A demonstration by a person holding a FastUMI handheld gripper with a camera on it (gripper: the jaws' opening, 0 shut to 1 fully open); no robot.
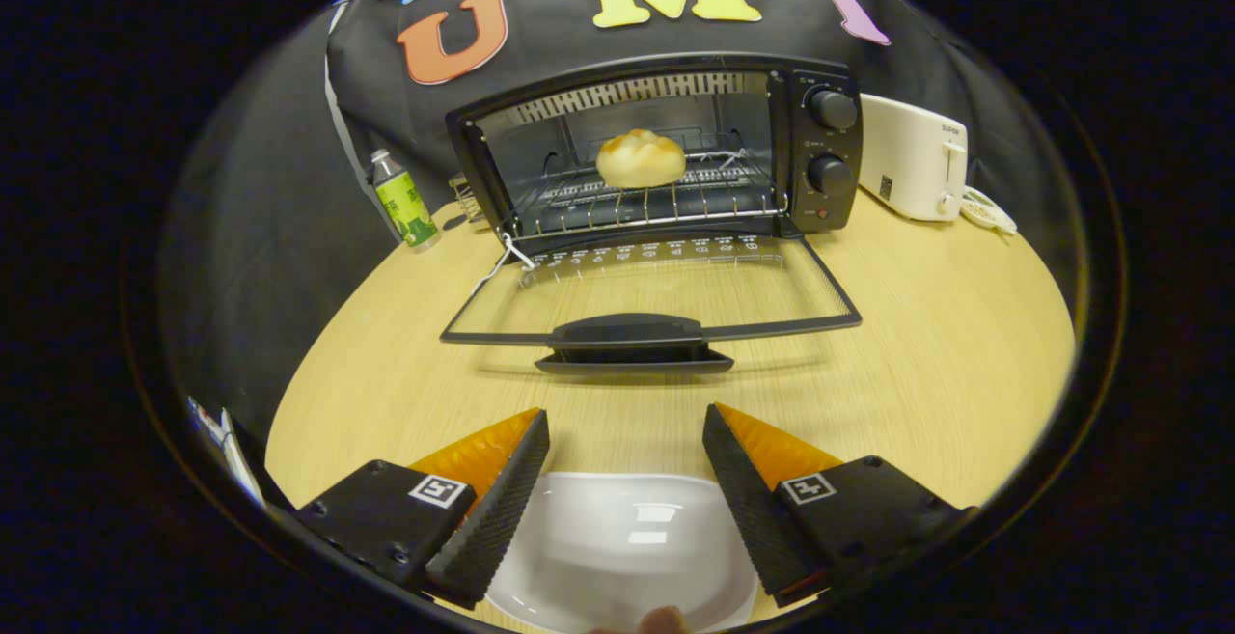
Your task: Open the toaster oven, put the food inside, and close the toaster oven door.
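Well beyond my tool [625,465], whose fingers stand apart over a glossy white plate [617,547], the round golden bun [641,158] sits on the wire rack inside the black toaster oven [656,147]. Its glass door [651,291] lies folded down flat on the pale wood-grain desk [917,344].

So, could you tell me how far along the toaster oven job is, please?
Done: the toaster oven is open and the bread roll sits on its rack. In hand: nothing; the tongs hang open above an empty white plate. Left: closing the lowered door.
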